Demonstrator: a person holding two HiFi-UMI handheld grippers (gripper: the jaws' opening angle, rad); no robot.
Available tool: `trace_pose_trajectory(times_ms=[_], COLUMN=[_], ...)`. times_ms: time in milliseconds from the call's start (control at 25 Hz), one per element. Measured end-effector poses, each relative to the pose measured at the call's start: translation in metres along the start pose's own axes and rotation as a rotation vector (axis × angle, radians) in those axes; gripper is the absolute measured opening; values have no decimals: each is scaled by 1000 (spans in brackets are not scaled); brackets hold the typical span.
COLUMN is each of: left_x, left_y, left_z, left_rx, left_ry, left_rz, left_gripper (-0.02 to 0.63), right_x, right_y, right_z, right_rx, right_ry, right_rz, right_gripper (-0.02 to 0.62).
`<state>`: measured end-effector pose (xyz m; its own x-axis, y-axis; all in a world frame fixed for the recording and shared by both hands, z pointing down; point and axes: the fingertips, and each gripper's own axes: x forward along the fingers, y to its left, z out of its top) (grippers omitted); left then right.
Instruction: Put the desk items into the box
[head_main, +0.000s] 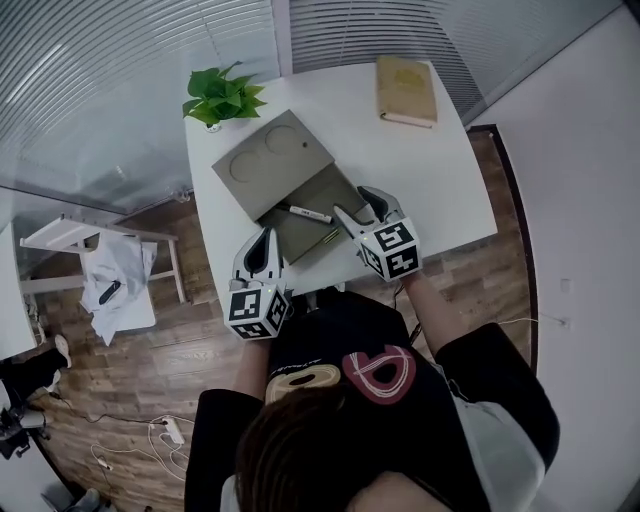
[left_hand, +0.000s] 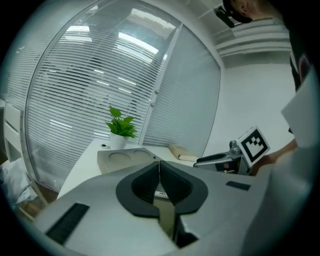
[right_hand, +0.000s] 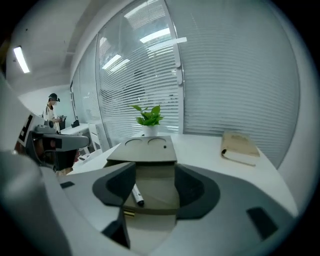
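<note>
An open tan box (head_main: 318, 198) lies on the white table (head_main: 440, 180), its lid (head_main: 270, 158) folded back to the far left. Inside lie a white marker (head_main: 305, 213) and a thin pen (head_main: 330, 237). My right gripper (head_main: 357, 207) hovers at the box's near right edge, open and empty. Along its jaws (right_hand: 155, 182) the marker (right_hand: 137, 195) shows lying below in the box (right_hand: 150, 187). My left gripper (head_main: 264, 238) hangs off the table's near edge, left of the box, shut with nothing in it (left_hand: 159, 170). A tan book (head_main: 405, 90) rests at the table's far right.
A potted green plant (head_main: 222, 97) stands at the table's far left corner, beside the lid. To the left, on the wood floor, a white rack (head_main: 110, 275) holds cloth. Glass walls with blinds close the far side. A person (right_hand: 51, 107) stands far off.
</note>
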<state>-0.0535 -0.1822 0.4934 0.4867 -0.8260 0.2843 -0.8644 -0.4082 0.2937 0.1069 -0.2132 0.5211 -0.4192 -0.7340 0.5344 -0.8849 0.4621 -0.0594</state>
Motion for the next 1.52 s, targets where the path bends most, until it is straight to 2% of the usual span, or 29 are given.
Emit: trace_pose_trajectory(times_ms=[360, 800, 1000, 1200, 1520], left_x=[4, 2, 1, -2, -3], left_y=[-28, -58, -65, -66, -57], left_z=[-2, -20, -25, -27, -28], left_rx=[27, 51, 54, 58, 46], left_ry=[-10, 37, 45, 55, 51], left_rz=[-80, -174, -196, -207, -204], left_gripper=[20, 20, 20, 20, 20], right_x=[-39, -61, -72, -77, -72], right_y=[-7, 7, 2, -1, 8], right_z=[-14, -45, -51, -55, -56], right_rx=[70, 98, 114, 133, 116], right_ry=[-94, -93, -98, -101, -88], right_rz=[-114, -199, -239, -262, -240], right_gripper=[225, 76, 34, 11, 9])
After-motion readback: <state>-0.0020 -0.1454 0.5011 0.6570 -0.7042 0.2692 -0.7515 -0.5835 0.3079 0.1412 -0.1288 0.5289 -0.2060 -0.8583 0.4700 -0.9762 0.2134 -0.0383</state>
